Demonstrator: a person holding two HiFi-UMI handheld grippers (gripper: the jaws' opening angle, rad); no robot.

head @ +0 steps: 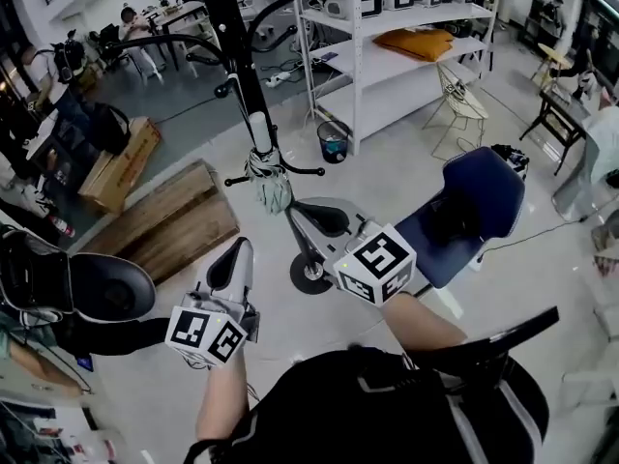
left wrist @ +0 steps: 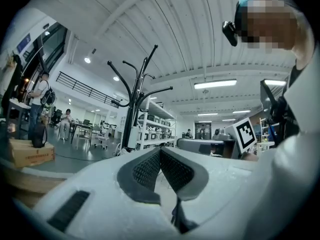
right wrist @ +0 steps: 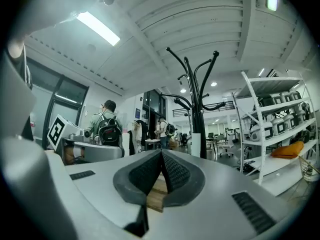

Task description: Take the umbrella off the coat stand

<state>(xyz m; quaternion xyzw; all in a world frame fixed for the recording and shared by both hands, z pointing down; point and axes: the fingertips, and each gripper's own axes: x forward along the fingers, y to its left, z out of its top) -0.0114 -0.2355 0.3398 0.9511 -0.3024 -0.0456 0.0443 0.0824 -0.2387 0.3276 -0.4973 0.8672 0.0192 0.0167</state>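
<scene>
A black coat stand [head: 235,37] rises at the upper middle of the head view. A folded pale green umbrella [head: 268,180] with a white handle hangs against its pole. My left gripper [head: 235,252] is below and left of the umbrella, shut and holding nothing. My right gripper [head: 311,213] lies just right of the umbrella's lower end, also shut and empty. In the left gripper view the coat stand [left wrist: 133,109] is ahead beyond the left gripper [left wrist: 160,150]. The right gripper view shows the coat stand [right wrist: 194,104] past the right gripper [right wrist: 161,152], with the umbrella's white part [right wrist: 196,145] on the pole.
White shelving [head: 387,61] with cookers and an orange cushion [head: 414,42] stands behind the stand. A blue chair [head: 476,203] is at the right, a wooden pallet [head: 164,222] and a cardboard box [head: 121,162] at the left. A small bin [head: 333,141] sits by the shelving. People are at the far left.
</scene>
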